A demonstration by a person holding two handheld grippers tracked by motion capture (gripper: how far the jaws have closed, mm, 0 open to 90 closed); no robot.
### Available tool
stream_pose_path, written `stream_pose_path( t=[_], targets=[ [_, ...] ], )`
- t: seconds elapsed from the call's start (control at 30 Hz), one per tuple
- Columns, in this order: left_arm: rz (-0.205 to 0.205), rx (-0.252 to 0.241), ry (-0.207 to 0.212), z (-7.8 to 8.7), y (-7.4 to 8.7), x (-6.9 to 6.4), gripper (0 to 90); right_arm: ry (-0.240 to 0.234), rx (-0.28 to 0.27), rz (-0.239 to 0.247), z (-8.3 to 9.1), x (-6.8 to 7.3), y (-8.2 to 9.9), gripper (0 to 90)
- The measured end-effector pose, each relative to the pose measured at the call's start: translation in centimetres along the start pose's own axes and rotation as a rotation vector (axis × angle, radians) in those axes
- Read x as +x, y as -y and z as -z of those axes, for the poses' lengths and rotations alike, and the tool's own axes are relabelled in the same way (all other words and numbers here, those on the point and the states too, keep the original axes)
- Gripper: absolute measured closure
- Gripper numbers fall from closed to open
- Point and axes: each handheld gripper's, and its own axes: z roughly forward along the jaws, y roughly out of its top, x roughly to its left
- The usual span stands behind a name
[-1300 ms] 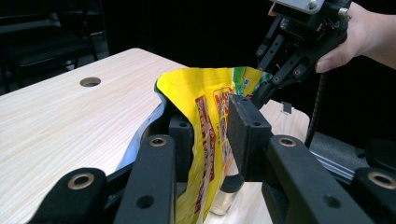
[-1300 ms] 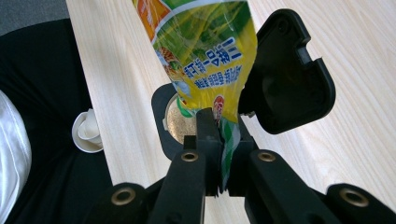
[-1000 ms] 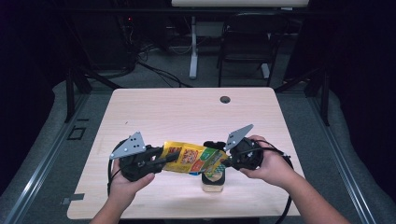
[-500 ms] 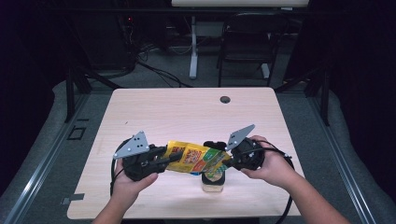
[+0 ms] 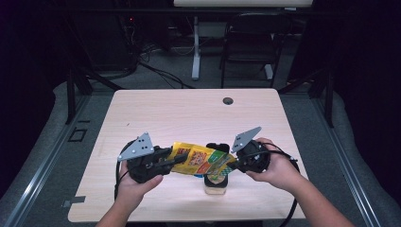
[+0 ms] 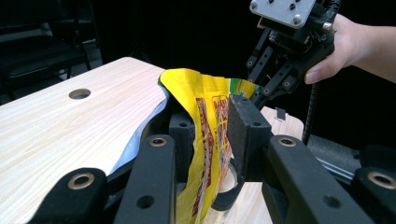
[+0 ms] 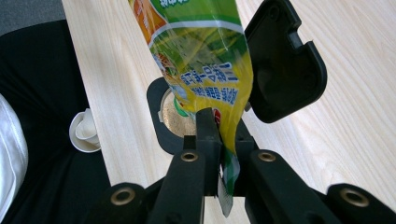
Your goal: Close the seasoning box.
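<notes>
A yellow and green foil bag [image 5: 201, 160] hangs stretched between my two grippers above the table's near edge. My left gripper [image 5: 178, 158] is shut on its yellow end [image 6: 205, 121]. My right gripper [image 5: 231, 163] is shut on the green end, pinching a corner [image 7: 224, 126]. Directly beneath sits a small clear jar [image 5: 216, 185] with its black flip lid [image 7: 285, 60] swung open. The bag's lower edge dips toward the jar's mouth [image 7: 175, 119], where brownish contents show. In the left gripper view, the right gripper [image 6: 261, 88] and the hand holding it face me from the far end of the bag.
The light wooden table [image 5: 189, 113] has a round cable hole [image 5: 228, 100] near its far edge. A dark chair [image 5: 246, 38] and a white desk leg [image 5: 196, 52] stand beyond it. A small white cup-like object [image 7: 86, 133] lies off the table's edge on black cloth.
</notes>
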Motion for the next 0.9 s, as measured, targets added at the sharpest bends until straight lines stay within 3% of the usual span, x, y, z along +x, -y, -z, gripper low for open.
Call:
stream_pose_path(
  t=[0.4, 0.9],
  targets=[
    [0.018, -0.047, 0.022, -0.07, 0.44, 0.03, 72.8, -0.001, -0.012, -0.007, -0.06, 0.00, 0.25, 87.1],
    [0.005, -0.050, 0.031, -0.68, 0.14, -0.33, 72.7, 0.010, -0.023, -0.015, 0.04, -0.14, 0.71, 86.5]
  ],
)
